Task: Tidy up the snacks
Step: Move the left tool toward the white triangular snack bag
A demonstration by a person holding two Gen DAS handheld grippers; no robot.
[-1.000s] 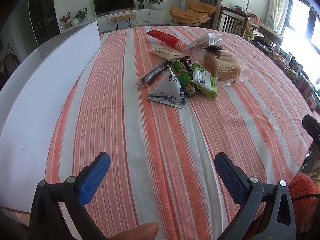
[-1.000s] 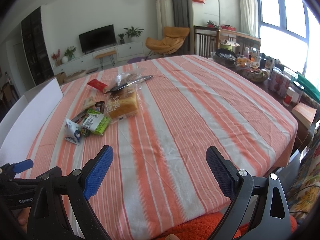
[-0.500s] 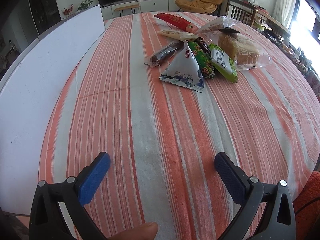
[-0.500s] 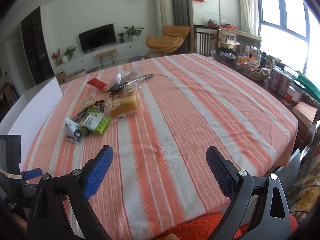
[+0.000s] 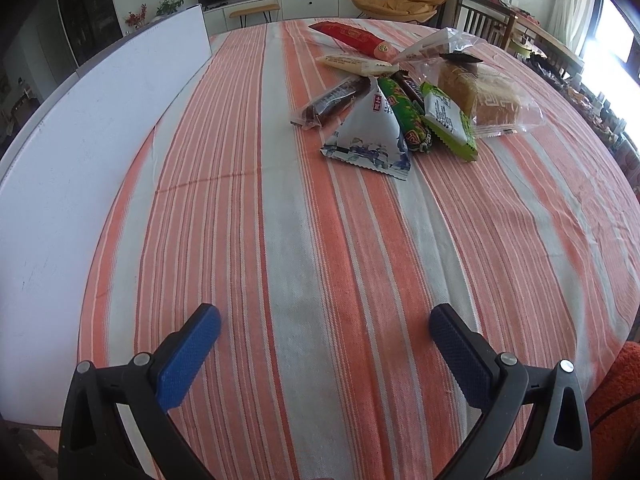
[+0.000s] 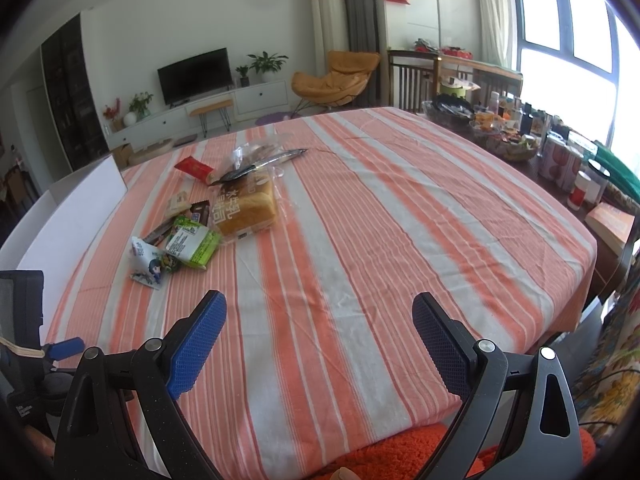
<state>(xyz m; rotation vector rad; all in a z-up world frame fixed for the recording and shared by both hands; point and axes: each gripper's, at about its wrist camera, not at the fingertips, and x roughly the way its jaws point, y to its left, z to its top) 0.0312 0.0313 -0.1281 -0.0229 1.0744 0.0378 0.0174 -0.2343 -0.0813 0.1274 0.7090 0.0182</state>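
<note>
A pile of snacks lies on the striped tablecloth [image 5: 304, 240]. It holds a white and blue triangular packet [image 5: 370, 140], a green roll [image 5: 406, 116], a green flat packet [image 5: 448, 120], a dark bar [image 5: 332, 100], a red packet [image 5: 352, 38] and bagged bread [image 5: 484, 96]. My left gripper [image 5: 325, 338] is open and empty, well short of the pile. My right gripper [image 6: 319, 326] is open and empty above the near table. From the right wrist the pile lies far left, with the bread [image 6: 244, 208] and triangular packet [image 6: 148, 266].
A white board [image 5: 80, 152] stands along the table's left side. A side table with cups, cans and bowls [image 6: 532, 148] stands to the right. The left gripper's body [image 6: 28, 344] shows at the right wrist view's lower left.
My left gripper has moved forward and tilted down toward the snack pile, which now looks closer. The right gripper has stayed nearly still. Both remain open.
</note>
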